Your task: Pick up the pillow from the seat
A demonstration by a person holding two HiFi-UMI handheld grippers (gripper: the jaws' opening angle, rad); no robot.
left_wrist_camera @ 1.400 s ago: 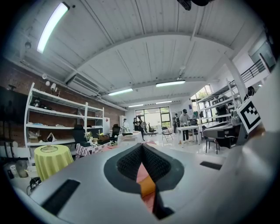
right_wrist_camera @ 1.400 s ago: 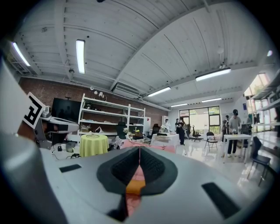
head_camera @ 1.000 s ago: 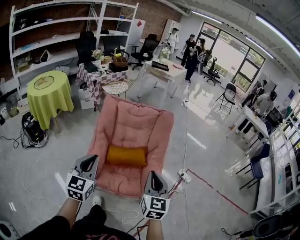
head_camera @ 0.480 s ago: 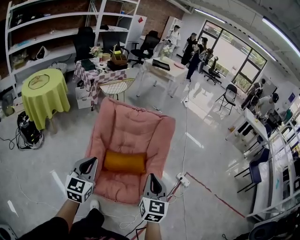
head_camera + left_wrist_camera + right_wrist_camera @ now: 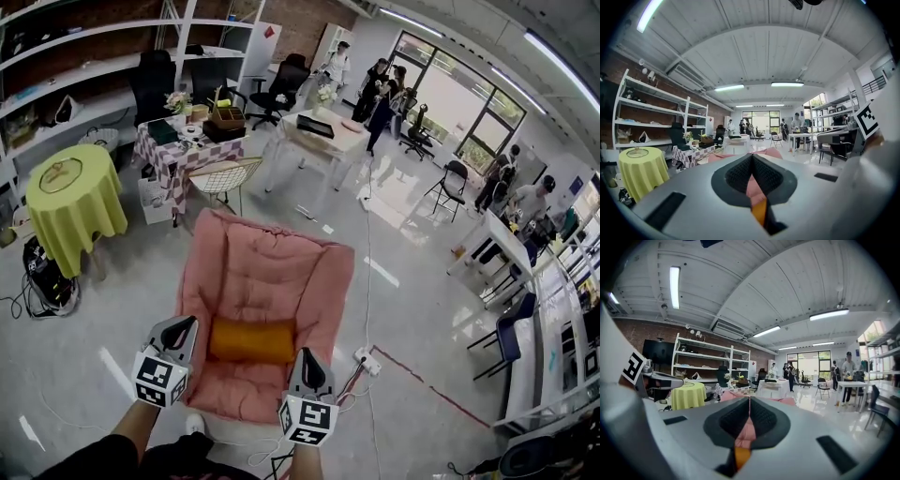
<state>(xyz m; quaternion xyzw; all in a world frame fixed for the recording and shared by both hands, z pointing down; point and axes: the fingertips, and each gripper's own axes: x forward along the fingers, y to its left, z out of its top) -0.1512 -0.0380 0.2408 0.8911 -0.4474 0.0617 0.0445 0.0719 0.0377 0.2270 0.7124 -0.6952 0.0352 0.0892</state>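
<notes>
The orange pillow (image 5: 251,341) lies on the pink seat (image 5: 267,272). The left gripper (image 5: 178,330) and right gripper (image 5: 303,361) hang near its ends, jaws shut, holding nothing. This looks like the reaching step. Next the jaws need to open and close on the pillow.

Open grey floor (image 5: 112,309) lies on both sides of the pink padded lounge chair (image 5: 272,267). Nothing stands between its front edge and the left gripper (image 5: 181,326) or the right gripper (image 5: 306,356). The orange rectangular pillow (image 5: 251,340) on the seat is uncovered from above. A white power strip (image 5: 367,360) with cables lies on the floor just right of the chair. A white wire chair (image 5: 225,176) stands behind the backrest, and a round table draped in yellow-green cloth (image 5: 70,202) stands well apart on the left.
</notes>
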